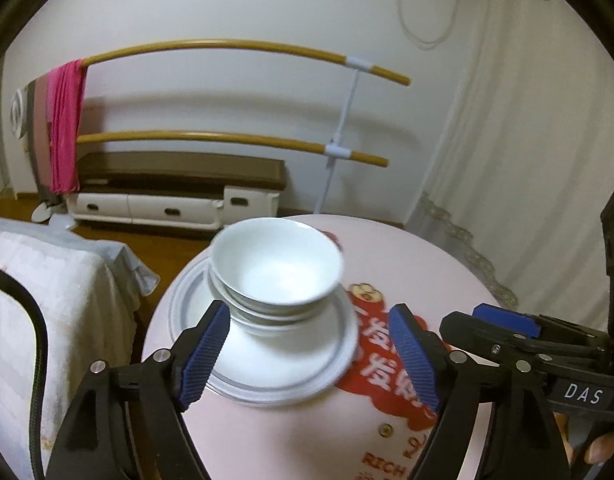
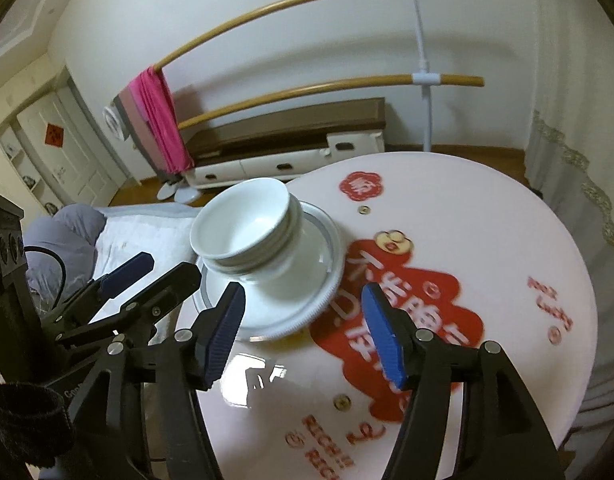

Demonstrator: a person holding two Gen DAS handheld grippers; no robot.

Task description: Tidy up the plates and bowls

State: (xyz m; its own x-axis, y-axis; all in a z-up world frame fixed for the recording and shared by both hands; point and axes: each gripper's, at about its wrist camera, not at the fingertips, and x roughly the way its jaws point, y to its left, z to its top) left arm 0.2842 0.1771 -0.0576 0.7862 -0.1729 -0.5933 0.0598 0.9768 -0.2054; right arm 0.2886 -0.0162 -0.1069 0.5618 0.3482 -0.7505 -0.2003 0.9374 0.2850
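My left gripper (image 1: pixel 309 354) has its blue ribbed fingers (image 1: pixel 205 354) released, nothing between them. Ahead, the nested white ceramic bowls (image 1: pixel 277 266) sit on the stacked grey-rimmed white plates (image 1: pixel 275 364) near the left edge of the round pink bench (image 1: pixel 419 256); stacking looks done. My right gripper (image 2: pixel 307 334) is released too. The bench print reads "RICH", the right gripper's label "DAS".

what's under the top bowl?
The top bowl nests in more white bowls, only their rims showing, so the count is unclear. The stack sits on stacked white plates on the pink table. Plate centres are covered.
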